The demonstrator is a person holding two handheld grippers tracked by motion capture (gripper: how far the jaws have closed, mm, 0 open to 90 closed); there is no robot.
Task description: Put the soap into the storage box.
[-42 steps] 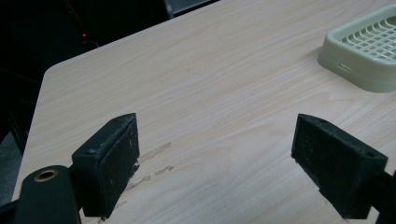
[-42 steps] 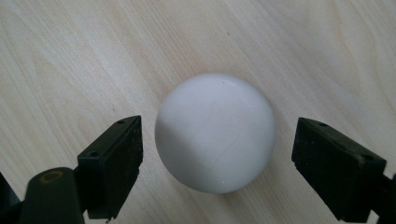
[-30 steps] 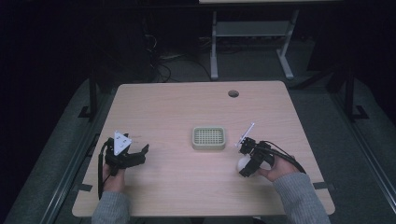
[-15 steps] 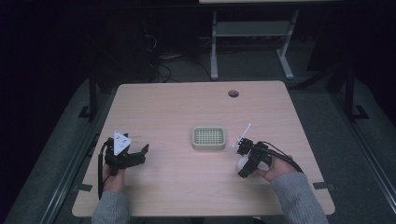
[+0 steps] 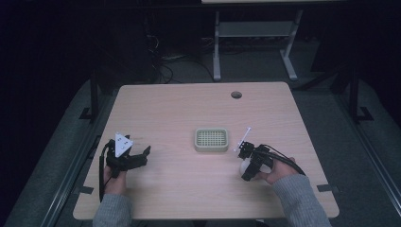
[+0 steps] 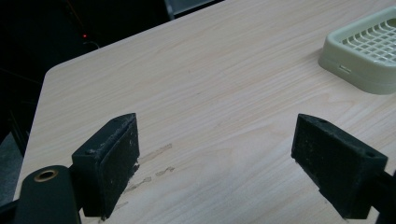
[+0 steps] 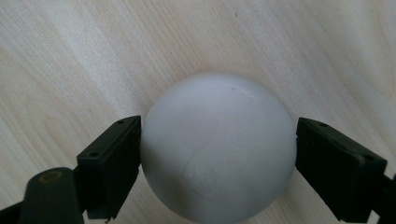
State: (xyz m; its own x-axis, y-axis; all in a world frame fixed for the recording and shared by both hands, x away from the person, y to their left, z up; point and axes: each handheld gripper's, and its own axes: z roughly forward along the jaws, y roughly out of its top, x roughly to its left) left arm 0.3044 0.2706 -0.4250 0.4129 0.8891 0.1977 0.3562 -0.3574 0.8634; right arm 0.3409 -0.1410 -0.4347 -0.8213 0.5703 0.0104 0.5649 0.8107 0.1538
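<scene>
My grippers are black, blocky-jawed — the left gripper (image 5: 142,155) carries a grey three-cornered plate, the right gripper (image 5: 245,161) trails a black cable — my sleeves grey knit.

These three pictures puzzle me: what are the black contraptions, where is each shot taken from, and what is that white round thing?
A person sits at a wooden table and holds a hand tool in each hand, each with two black fingers that pinch. The high view looks down from above: the left gripper sits at the left, the right gripper at the right. The other two pictures come from small cameras that ride on the tools. The left gripper's fingers stand wide apart over bare wood, with a pale green slotted tray nearby. The right gripper's fingers sit against both sides of a white ball that seems to rest on the table.
</scene>
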